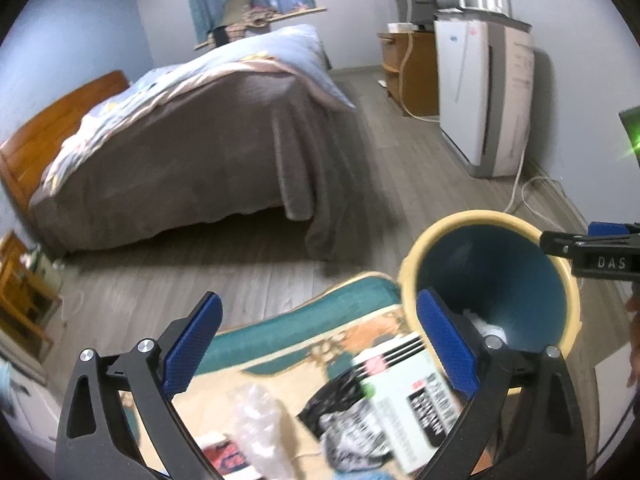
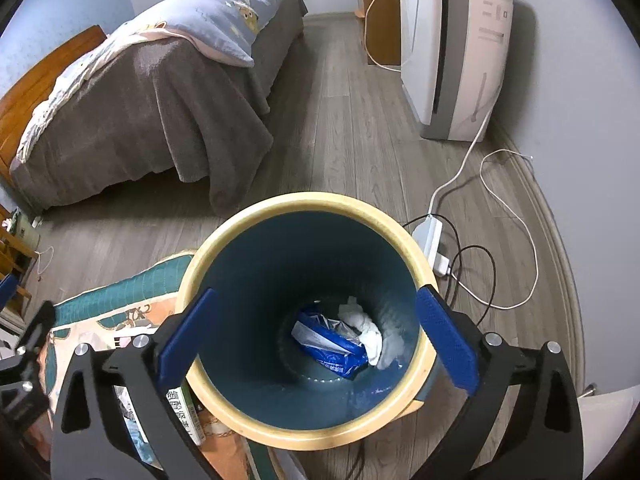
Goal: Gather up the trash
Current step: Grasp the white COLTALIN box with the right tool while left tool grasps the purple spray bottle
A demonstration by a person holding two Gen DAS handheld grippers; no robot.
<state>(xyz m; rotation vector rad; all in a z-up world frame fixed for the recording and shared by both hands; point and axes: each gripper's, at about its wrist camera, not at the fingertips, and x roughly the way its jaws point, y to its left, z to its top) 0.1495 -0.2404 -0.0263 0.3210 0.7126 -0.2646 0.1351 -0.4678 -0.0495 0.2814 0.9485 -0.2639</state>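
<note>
A teal bin with a pale yellow rim (image 2: 416, 240) stands on the floor. In its bottom lie a blue wrapper (image 2: 328, 340) and crumpled white tissue (image 2: 372, 332). My right gripper (image 2: 316, 340) hangs open right above the bin's mouth, nothing between its blue pads. My left gripper (image 1: 320, 344) is open too, over a patterned mat (image 1: 280, 344) left of the bin (image 1: 424, 248). On the mat lie a white printed box (image 1: 408, 392), a black-and-white crumpled bag (image 1: 344, 412), clear plastic wrap (image 1: 256, 408) and a red-blue packet (image 1: 228, 456). The right gripper's finger (image 1: 576, 248) shows at the right edge.
A bed with a grey cover (image 2: 152, 112) fills the left. A white air purifier (image 2: 452, 48) stands against the right wall, beside a wooden cabinet (image 2: 380, 20). A power strip (image 2: 428, 236) and loose cables (image 2: 500, 200) lie right of the bin. Wooden furniture (image 1: 24, 300) sits far left.
</note>
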